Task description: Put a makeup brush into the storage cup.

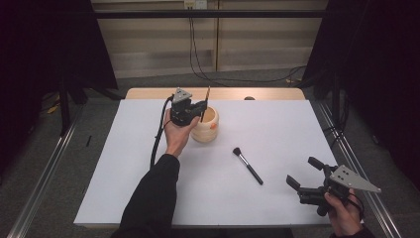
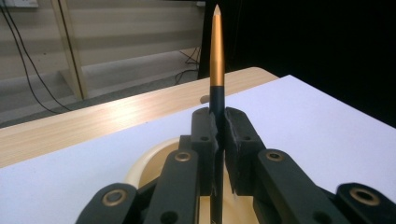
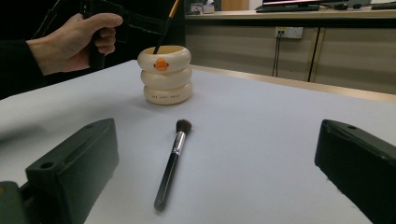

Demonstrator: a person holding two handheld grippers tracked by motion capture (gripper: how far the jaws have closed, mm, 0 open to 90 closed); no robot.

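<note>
A cream ringed holder (image 1: 206, 125) with an orange mark (image 3: 161, 64) stands on the white table top, a little back of the middle. My left gripper (image 1: 202, 110) is shut on a thin black-and-gold brush handle (image 2: 216, 60) that stands upright with its lower end inside the holder (image 3: 164, 74). A black makeup brush (image 1: 247, 165) lies flat on the table, bristles toward the holder. My right gripper (image 1: 303, 172) is open near the front right corner, apart from that brush (image 3: 172, 161), which lies ahead between its jaws.
The white sheet (image 1: 277, 124) covers a wooden table whose bare back edge (image 1: 148, 93) shows. Metal rails (image 1: 44, 168) run along both sides. Cables (image 1: 198, 59) hang by the far wall. A small dark object (image 1: 249, 98) sits at the back edge.
</note>
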